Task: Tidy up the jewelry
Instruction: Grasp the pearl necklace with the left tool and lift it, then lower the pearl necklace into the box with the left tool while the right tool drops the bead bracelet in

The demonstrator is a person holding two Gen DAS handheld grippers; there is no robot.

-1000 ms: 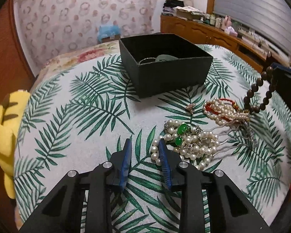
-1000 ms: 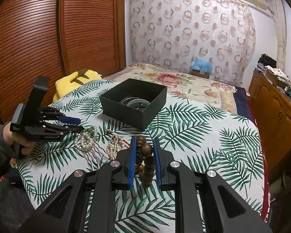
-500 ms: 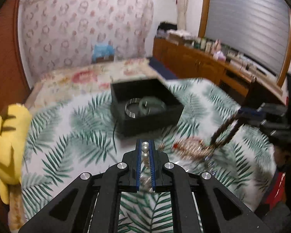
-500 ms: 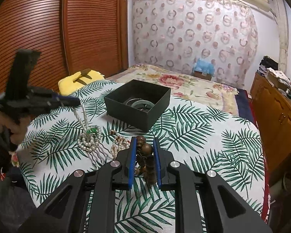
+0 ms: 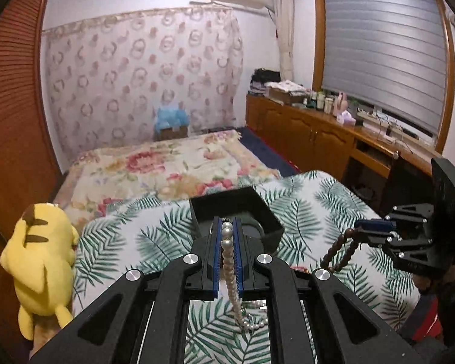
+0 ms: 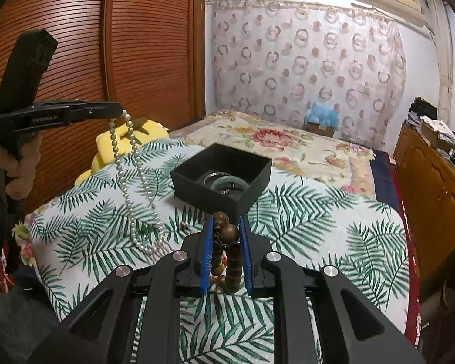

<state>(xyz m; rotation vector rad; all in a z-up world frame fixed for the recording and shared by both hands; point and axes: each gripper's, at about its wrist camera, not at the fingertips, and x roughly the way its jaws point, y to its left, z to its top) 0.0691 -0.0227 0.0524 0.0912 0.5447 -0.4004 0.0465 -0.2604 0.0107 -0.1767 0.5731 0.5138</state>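
My left gripper (image 5: 227, 227) is shut on a white pearl necklace (image 5: 229, 261), held high so the strand hangs to the leaf-print cloth; it also shows in the right wrist view (image 6: 130, 163), hanging from the left gripper (image 6: 118, 113). My right gripper (image 6: 226, 227) is shut on a brown wooden bead bracelet (image 6: 227, 242), which also shows in the left wrist view (image 5: 338, 248) at the right. An open black box (image 6: 224, 179) with bangles inside stands on the cloth just beyond both grippers; it also shows in the left wrist view (image 5: 236, 209).
More jewelry with a green stone (image 6: 145, 229) lies on the cloth left of my right gripper. A yellow plush toy (image 5: 39, 261) sits at the table's left edge. A flowered bed (image 5: 166, 163) lies behind, a wooden cabinet (image 5: 318, 133) to the right.
My left gripper closed on the pearl necklace and lifted it well above the cloth. My right gripper rose slightly, still holding the bead bracelet.
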